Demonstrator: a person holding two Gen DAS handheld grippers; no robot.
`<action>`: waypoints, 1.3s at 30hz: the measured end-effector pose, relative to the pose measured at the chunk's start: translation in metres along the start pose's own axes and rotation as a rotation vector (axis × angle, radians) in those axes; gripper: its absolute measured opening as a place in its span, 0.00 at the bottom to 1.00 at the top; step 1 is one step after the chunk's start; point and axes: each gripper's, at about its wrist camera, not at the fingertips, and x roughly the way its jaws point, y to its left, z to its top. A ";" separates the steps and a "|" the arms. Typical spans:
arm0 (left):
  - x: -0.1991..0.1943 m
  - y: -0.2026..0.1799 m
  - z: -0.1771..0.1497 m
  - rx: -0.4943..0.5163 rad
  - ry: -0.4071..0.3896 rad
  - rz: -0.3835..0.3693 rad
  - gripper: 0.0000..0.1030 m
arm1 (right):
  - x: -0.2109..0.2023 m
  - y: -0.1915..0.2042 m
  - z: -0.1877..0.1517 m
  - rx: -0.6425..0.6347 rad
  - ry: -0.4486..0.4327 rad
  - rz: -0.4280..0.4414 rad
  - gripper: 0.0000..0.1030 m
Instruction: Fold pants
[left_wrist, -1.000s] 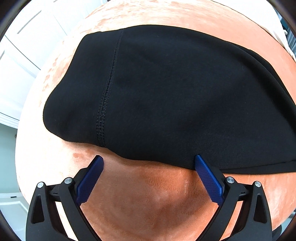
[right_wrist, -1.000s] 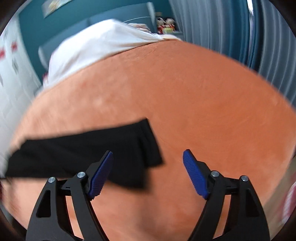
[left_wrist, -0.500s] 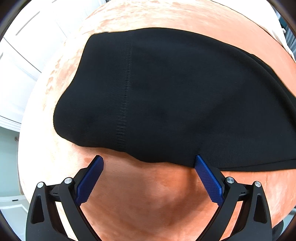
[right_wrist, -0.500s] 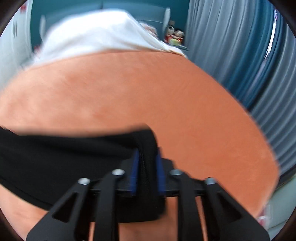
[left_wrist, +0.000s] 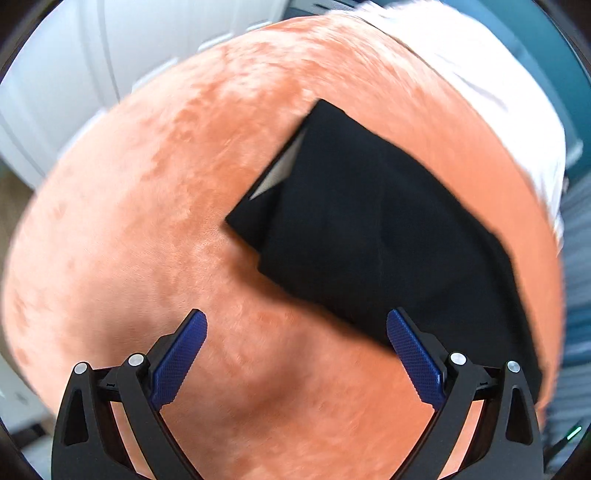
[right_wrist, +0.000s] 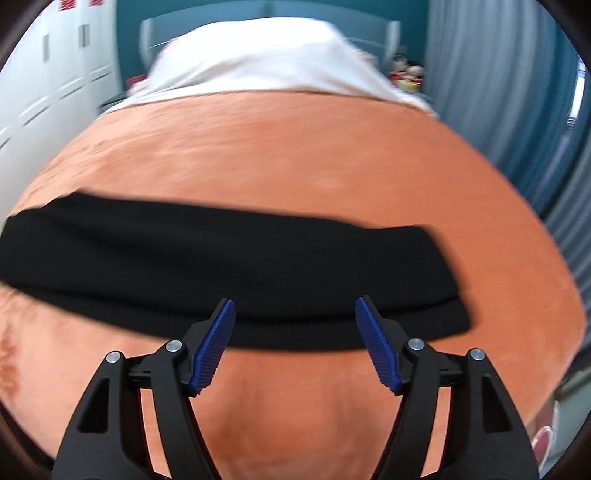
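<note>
— What is the left black tool with blue ribbed pads doing?
— Its two fingers are spread wide apart, with nothing between them.
— And the right black tool with blue ribbed pads?
— The same. Fingers apart, holding nothing.

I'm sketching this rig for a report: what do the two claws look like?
Both match: the left claw and right claw have black, triangular cut-out linkage arms with silver rivets, tipped with blue cross-hatched pads. No cables or markings show.
</note>
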 end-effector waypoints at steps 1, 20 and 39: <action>0.004 0.008 0.005 -0.050 0.013 -0.035 0.90 | 0.000 0.024 -0.004 -0.017 0.006 0.031 0.64; 0.044 -0.002 0.033 0.108 0.091 0.108 0.12 | -0.009 0.162 -0.024 -0.078 0.134 0.078 0.82; 0.021 -0.068 0.006 0.238 -0.092 0.269 0.70 | 0.104 0.286 0.146 -0.191 0.117 0.401 0.49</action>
